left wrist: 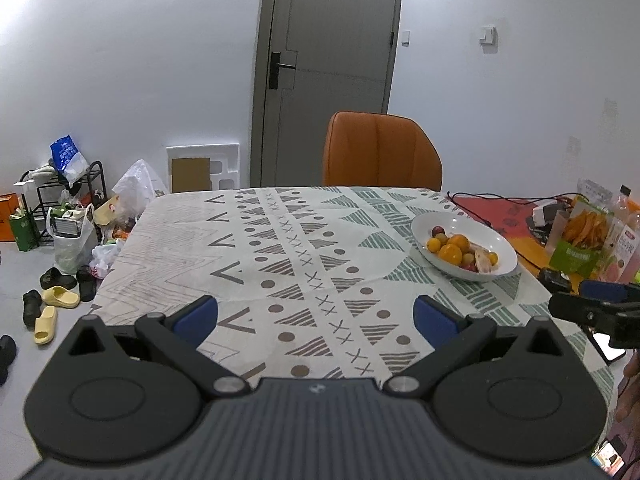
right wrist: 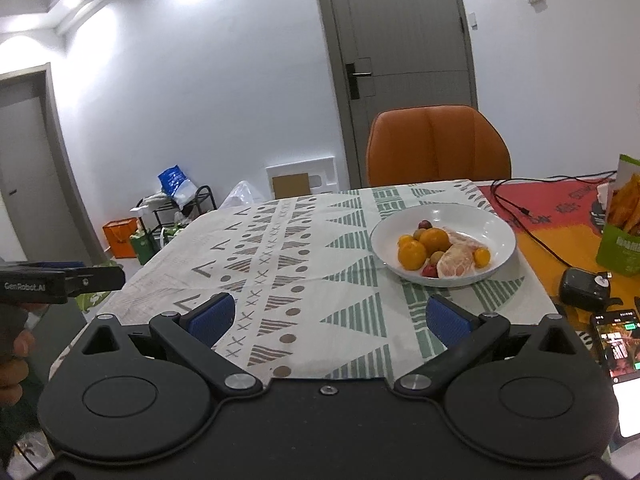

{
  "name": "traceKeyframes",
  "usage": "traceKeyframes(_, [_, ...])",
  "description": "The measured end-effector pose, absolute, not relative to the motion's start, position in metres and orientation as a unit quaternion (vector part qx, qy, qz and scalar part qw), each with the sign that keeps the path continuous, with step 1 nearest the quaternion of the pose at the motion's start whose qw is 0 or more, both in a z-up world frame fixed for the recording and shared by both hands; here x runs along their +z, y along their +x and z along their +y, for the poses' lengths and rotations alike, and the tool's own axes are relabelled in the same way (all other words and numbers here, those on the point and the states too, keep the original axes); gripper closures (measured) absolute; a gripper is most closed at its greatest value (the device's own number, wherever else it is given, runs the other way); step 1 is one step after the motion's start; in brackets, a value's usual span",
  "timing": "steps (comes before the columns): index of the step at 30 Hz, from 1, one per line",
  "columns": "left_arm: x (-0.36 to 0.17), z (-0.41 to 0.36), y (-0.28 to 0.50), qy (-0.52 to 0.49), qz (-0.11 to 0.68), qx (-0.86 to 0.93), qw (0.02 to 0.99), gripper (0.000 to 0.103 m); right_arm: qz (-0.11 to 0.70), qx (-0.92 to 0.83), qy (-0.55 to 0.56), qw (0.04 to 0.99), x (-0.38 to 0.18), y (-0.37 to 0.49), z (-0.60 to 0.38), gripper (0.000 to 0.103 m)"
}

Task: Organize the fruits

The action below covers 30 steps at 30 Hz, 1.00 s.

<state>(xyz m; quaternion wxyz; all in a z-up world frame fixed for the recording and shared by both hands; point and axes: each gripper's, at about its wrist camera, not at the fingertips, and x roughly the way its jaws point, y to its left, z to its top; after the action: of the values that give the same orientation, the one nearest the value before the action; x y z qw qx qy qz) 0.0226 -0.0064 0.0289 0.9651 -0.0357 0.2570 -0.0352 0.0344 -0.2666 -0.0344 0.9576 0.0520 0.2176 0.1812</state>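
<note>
Worktop (right wrist: 352, 216) carries a patterned cloth of grey and green triangles, dots and crosses; its right side is covered by a red-orange mat (right wrist: 560, 204). An orange padded chair (right wrist: 438, 146) stands at the far edge, a grey door (right wrist: 400, 60) behind it.

My left gripper (left wrist: 316, 316) hangs over the near-left part of the cloth, jaws spread wide, nothing between the blue pads (left wrist: 200, 318). My right gripper (right wrist: 330, 318) hangs over the near-right part, jaws likewise released and empty; blue pads (right wrist: 448, 320) well apart. Each gripper shows at the edge of the other's wrist view.

White bowl (right wrist: 496, 228) sits on the cloth near the seam with the mat, ahead and right of my right jaws, well apart from both grippers. In it: peeled pomelo segment (right wrist: 458, 258), lying flat; oranges (right wrist: 434, 240) touching one another on its left; small yellow fruit (right wrist: 482, 257) on its right; small red fruits (right wrist: 429, 270) at the front and back of the pile.

Green snack bag (right wrist: 624, 224) stands upright on the mat, right of the bowl. Smartphone (right wrist: 618, 344), screen lit, lies at the near right. Black cable (right wrist: 532, 224) runs across the mat.
</note>
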Motion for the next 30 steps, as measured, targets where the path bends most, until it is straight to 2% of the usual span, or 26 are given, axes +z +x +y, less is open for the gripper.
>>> traceKeyframes(30, [0.0258, -0.0081, 0.0215, -0.037, 0.269, -0.03, 0.962, 0.0, 0.219, 0.218, 0.044, 0.95, -0.031, 0.0365, -0.2561, 0.0])
